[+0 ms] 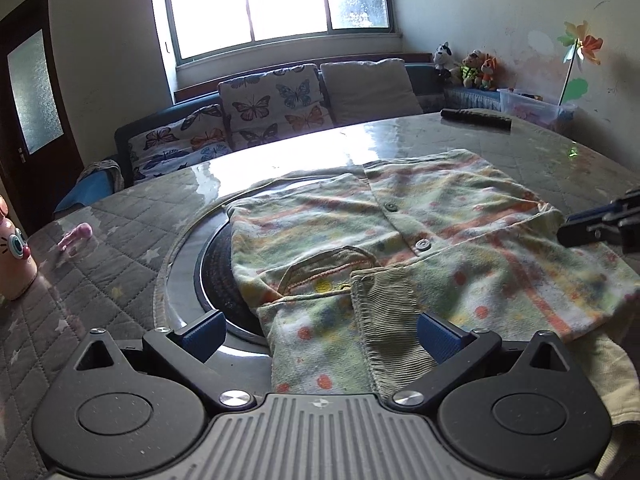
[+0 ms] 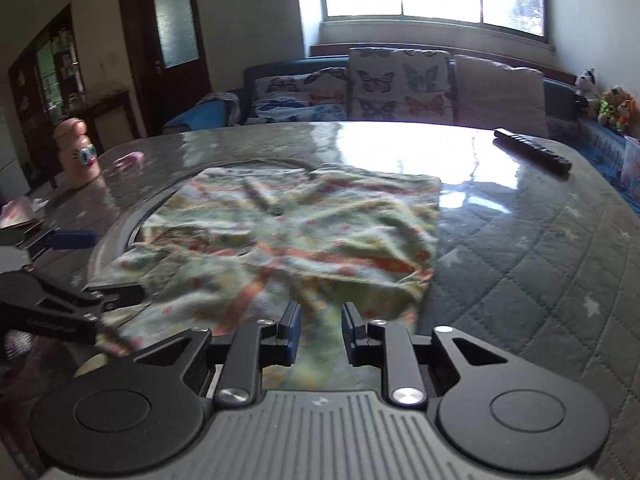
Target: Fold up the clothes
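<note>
A small button-up shirt (image 1: pixel 420 216) with green, orange and yellow print lies spread on the table, over a round inset. One sleeve is folded inward, and its ribbed green cuff (image 1: pixel 384 312) lies between the fingers of my left gripper (image 1: pixel 320 334), which stands wide open at the shirt's near edge. My right gripper (image 2: pixel 322 330) hovers low over the shirt's (image 2: pixel 296 224) near right part. Its jaws are a narrow gap apart with blurred cloth seen under them. It shows at the right edge (image 1: pixel 568 227) in the left wrist view, and the left gripper (image 2: pixel 92 268) shows at the left in the right wrist view.
A black remote (image 1: pixel 476 118) lies at the table's far right. A pink bottle-shaped toy (image 1: pixel 14 256) and a small pink item (image 1: pixel 74 236) sit at the left. The dark round inset (image 1: pixel 216 272) is partly covered by the shirt. A sofa with butterfly cushions (image 1: pixel 272 100) stands behind.
</note>
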Demonstrator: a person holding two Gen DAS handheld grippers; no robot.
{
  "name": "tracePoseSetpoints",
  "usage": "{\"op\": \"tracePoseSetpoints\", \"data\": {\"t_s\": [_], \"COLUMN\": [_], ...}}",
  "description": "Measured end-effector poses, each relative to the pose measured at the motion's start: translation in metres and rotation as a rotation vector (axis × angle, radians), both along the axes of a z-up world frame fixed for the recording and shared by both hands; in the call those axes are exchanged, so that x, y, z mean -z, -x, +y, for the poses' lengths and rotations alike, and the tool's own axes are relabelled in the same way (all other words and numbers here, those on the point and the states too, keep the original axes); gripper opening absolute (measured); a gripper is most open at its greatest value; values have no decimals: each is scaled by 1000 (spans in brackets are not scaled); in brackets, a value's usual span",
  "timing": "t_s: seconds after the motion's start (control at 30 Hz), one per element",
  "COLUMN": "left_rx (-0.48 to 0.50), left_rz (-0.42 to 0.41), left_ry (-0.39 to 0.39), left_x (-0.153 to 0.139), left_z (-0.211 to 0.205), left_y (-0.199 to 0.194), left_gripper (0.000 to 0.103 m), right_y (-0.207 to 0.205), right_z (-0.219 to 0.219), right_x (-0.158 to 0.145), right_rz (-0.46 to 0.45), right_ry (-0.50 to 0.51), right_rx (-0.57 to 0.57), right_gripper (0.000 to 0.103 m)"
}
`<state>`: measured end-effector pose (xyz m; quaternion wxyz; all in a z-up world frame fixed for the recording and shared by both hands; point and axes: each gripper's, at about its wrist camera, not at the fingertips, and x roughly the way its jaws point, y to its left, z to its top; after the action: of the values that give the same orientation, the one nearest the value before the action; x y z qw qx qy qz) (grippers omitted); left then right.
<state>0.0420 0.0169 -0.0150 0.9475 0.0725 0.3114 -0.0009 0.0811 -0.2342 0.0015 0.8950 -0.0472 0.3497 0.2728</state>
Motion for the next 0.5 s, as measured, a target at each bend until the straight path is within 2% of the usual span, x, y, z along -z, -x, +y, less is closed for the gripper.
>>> {"op": "tracePoseSetpoints", "data": {"t_s": [0.2,0.3,0.5], "left_rx": [25,29,16], "left_rz": [5,2,-19], "left_ry": [-43,-47,-37], "left_x": [8,8,1], "left_z": [-8,-7,-5], "left_y": [6,9,11], "left_gripper": [103,103,103], "right_y": [26,36,29], "right_z": [22,29,42], "right_x": [8,6,-8], "right_rz": [2,-41,-79], "right_ry": [43,97,64], "right_rx": [-94,-123,-145], "right_gripper": [25,25,27]}}
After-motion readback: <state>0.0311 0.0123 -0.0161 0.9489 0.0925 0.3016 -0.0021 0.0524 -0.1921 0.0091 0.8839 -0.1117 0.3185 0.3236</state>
